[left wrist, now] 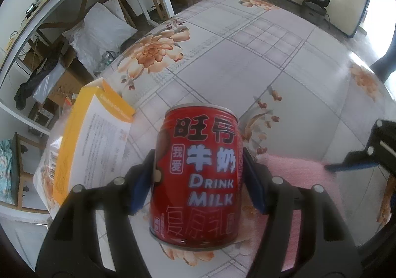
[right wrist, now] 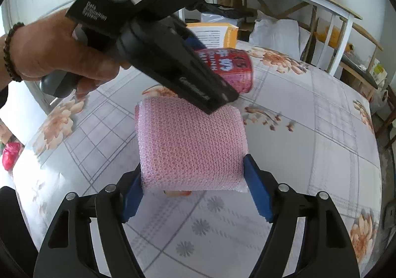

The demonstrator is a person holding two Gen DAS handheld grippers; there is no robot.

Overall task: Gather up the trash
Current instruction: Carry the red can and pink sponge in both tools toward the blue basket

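Milk can (left wrist: pixel 198 174) front and centre, red with white "DRINK MILK" lettering, clamped between the blue pads of the left gripper (left wrist: pixel 198 176) and carried clear above the floral tablecloth (left wrist: pixel 284 60). Over on the other side, the right gripper (right wrist: pixel 193 184) has its jaws pressed on both sides of a pink bubble-wrap piece (right wrist: pixel 190 144), which bows up between them off the cloth. A hand (right wrist: pixel 49 53) with a dark bead bracelet works the left tool, which crosses right above the pink piece. Behind the can, near the table's far edge, stands a yellow and white box (left wrist: pixel 94 139), open at the top.
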